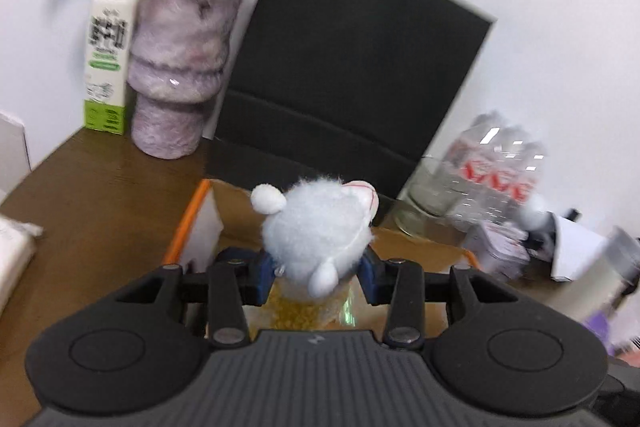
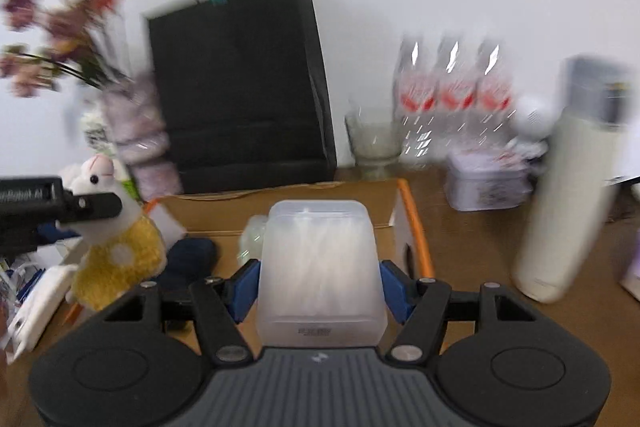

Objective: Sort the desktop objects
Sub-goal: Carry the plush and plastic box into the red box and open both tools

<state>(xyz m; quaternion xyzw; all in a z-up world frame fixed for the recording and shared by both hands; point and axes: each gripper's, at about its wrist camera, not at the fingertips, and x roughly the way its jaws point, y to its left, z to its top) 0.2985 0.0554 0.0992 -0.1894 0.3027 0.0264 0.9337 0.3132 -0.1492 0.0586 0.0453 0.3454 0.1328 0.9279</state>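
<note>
My left gripper point(image 1: 318, 277) is shut on a white plush toy point(image 1: 320, 227) with a yellow body and holds it above an open cardboard box point(image 1: 416, 247) with orange edges. The toy point(image 2: 116, 227) and the left gripper point(image 2: 94, 205) also show at the left of the right wrist view. My right gripper point(image 2: 320, 285) is shut on a translucent white plastic box point(image 2: 320, 267) of thin sticks, held over the same cardboard box point(image 2: 304, 199). A dark blue object point(image 2: 192, 255) lies inside the box.
Along the white wall stand a black paper bag point(image 1: 352, 67), a fuzzy purple vase point(image 1: 180, 67) with flowers, a milk carton point(image 1: 108, 59), a glass point(image 2: 374, 143), packed water bottles point(image 2: 452, 95), a tin point(image 2: 486, 183) and a white flask point(image 2: 572, 187).
</note>
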